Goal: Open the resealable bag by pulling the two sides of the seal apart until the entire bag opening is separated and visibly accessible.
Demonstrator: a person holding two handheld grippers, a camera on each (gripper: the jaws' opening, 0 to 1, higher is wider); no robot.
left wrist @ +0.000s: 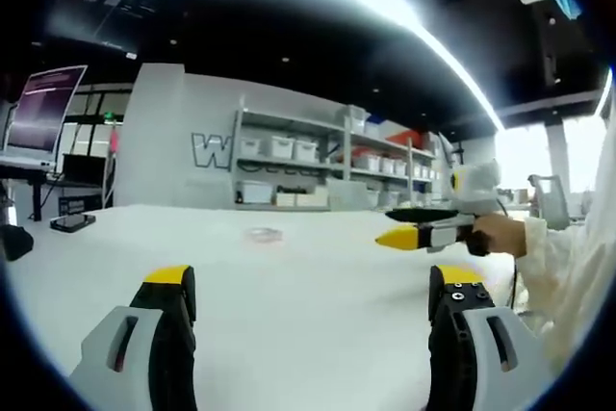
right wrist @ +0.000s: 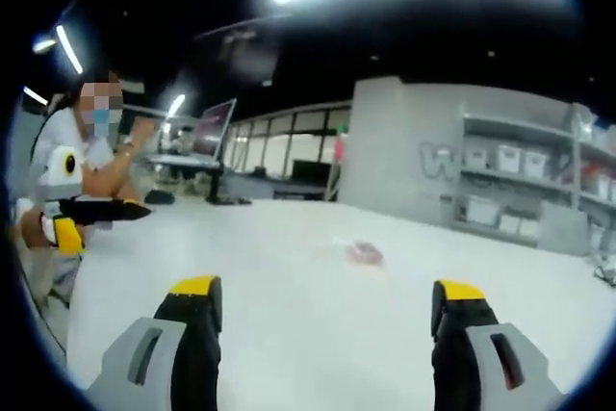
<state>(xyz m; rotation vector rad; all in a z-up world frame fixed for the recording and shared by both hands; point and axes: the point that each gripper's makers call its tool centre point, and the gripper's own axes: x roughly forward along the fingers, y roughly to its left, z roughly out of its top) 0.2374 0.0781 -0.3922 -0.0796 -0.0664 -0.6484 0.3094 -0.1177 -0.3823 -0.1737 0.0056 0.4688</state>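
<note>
In the left gripper view the left gripper (left wrist: 310, 300) sits low over the white table (left wrist: 289, 334), its yellow-tipped jaws spread wide apart with nothing between them. In the right gripper view the right gripper (right wrist: 327, 300) is held the same way, jaws wide apart and empty.

Beyond both pairs of jaws lies the bag (left wrist: 263, 234), a small, flat, clear thing resting on the table top; in the right gripper view it (right wrist: 365, 253) shows a faint pinkish tint. It lies well apart from both grippers, roughly straight ahead of each and a little off the centre line. It is too small and blurred to tell which way its seal or long axis runs, and neither gripper looks clearly nearer. The seal is judged untouched, so both grippers have to reach forward and down to it.

Farther off stand shelves (left wrist: 327, 166) with white bins against a grey wall, and a monitor (left wrist: 43, 108) at the side.
</note>
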